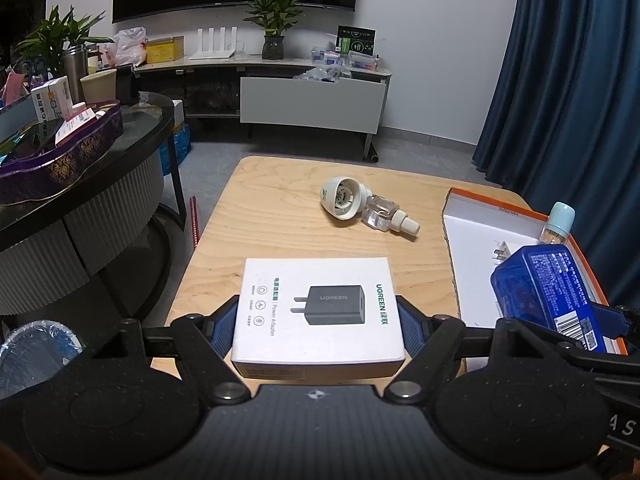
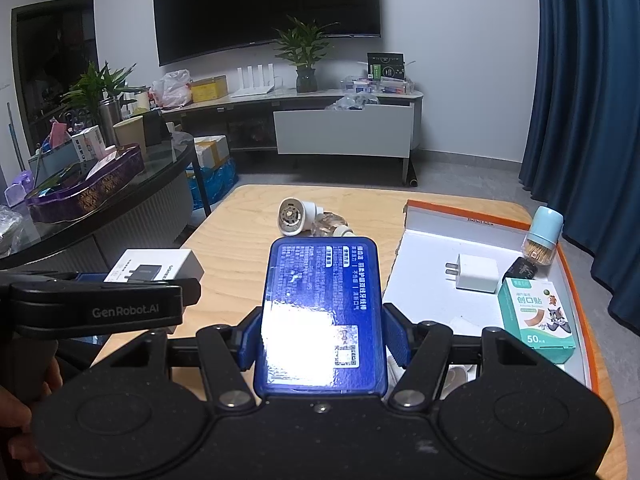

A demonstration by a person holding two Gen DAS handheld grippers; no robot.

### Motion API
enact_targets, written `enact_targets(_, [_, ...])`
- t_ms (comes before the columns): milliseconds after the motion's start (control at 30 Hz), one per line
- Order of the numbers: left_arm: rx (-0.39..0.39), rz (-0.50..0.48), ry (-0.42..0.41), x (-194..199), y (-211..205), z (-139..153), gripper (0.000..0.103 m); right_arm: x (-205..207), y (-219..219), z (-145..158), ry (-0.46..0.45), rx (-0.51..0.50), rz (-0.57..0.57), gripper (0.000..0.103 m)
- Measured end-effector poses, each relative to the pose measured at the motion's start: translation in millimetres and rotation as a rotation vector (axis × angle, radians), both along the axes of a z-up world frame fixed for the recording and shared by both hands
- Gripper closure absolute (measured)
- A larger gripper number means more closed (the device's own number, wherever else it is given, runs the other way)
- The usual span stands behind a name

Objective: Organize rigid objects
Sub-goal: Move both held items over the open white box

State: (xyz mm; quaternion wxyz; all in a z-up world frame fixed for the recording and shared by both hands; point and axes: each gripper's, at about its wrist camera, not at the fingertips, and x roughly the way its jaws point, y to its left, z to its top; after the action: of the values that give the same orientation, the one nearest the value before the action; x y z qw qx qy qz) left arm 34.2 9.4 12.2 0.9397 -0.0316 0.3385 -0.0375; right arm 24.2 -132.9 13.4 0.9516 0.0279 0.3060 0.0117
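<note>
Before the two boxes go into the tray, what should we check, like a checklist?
1. Left gripper shut on the white adapter box: ok.
2. Right gripper shut on the blue case: ok.
3. Bare floor in the orange-edged tray for more things: ok, its near left part is open.
4. Things already in the tray out of the way: the white plug and plaster box sit toward the right side: ok.
5. The two grippers apart from each other: cannot tell, they look close.
6. Table items left over: the white plug-in holder and clear bottle are not yet sorted: not ok.
</note>
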Motion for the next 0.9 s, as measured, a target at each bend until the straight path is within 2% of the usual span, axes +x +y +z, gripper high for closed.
enact_targets(900, [-0.002,-0.049,0.034,12.6,-16.0,-1.8,0.024,3.9,-16.3,-1.2,0.024,0.000,-0.035,0.029])
